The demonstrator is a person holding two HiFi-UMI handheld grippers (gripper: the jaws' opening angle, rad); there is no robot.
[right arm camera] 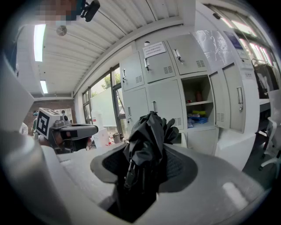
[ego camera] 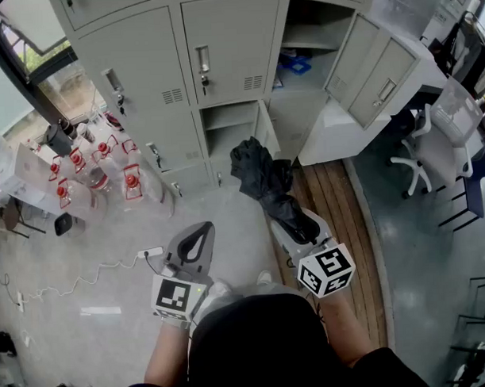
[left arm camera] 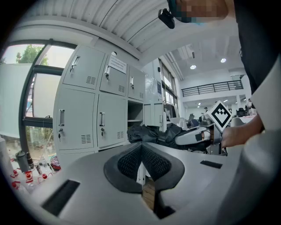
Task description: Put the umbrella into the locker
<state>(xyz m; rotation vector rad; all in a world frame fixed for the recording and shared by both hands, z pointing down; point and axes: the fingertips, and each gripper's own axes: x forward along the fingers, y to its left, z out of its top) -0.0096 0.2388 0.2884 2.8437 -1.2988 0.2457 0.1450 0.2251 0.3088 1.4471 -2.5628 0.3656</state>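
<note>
A black folded umbrella (ego camera: 260, 176) sticks out of my right gripper (ego camera: 289, 219), which is shut on its lower end. It points toward the grey lockers (ego camera: 221, 47). Just beyond its tip is a low compartment (ego camera: 229, 145) with its small door (ego camera: 266, 128) swung open. In the right gripper view the umbrella (right arm camera: 147, 136) fills the gap between the pads (right arm camera: 182, 167), with lockers behind. My left gripper (ego camera: 198, 236) hangs to the left over the floor, shut on nothing. In the left gripper view its pads (left arm camera: 127, 162) meet at the tips, and the umbrella (left arm camera: 153, 134) shows beyond.
A taller locker (ego camera: 308, 36) stands open at the upper right with blue items (ego camera: 295, 64) on its shelf and doors (ego camera: 377, 65) swung out. Red-capped bottles (ego camera: 91, 166) crowd the floor left. A power strip (ego camera: 153, 252) lies near my left gripper. An office chair (ego camera: 435, 146) stands right.
</note>
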